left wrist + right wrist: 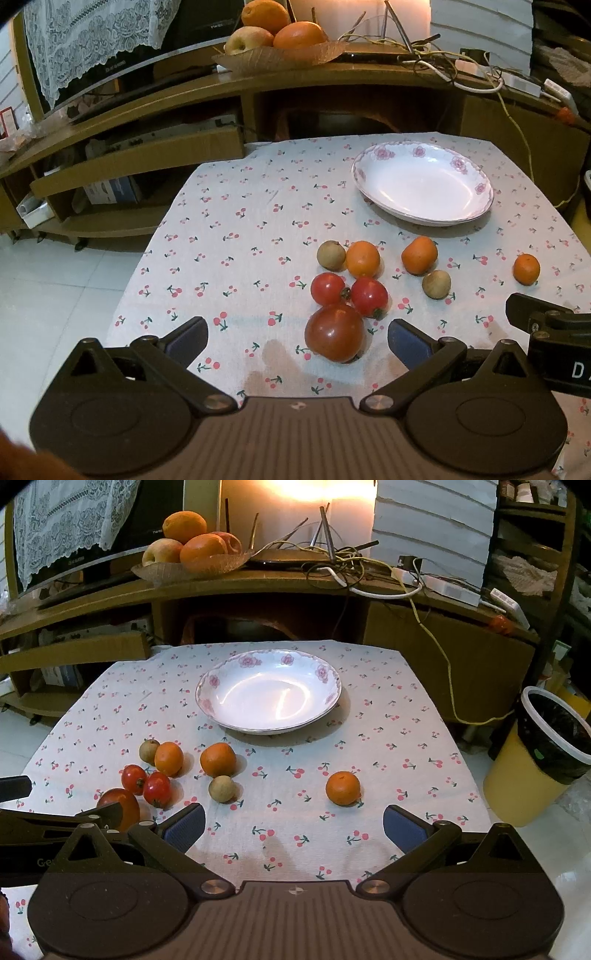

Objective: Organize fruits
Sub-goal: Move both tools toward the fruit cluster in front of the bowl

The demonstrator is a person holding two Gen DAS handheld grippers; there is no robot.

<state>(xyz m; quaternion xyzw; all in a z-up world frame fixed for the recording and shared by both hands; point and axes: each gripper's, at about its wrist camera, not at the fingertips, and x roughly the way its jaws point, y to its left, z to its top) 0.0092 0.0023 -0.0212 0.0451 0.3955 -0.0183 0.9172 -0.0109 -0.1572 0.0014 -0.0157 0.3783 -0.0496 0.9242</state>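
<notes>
A white floral plate (476, 192) (207, 698) sits empty at the back of the cherry-print tablecloth (240, 229). In front lie a large tomato (334, 332) (127, 805), two small tomatoes (327, 288) (369, 296), three mandarins (362, 258) (419, 254) (526, 268) and two brown longans (330, 254) (436, 283). My left gripper (295, 341) is open, with the large tomato just ahead between its fingers. My right gripper (293, 827) is open and empty, with a lone mandarin (342, 787) just ahead of it.
A wooden TV stand (258, 587) behind the table holds a leaf-shaped dish of oranges and apples (188, 548) and tangled cables (351, 568). A yellow bin with a black liner (543, 753) stands to the right of the table. White tiled floor (55, 280) lies to the left.
</notes>
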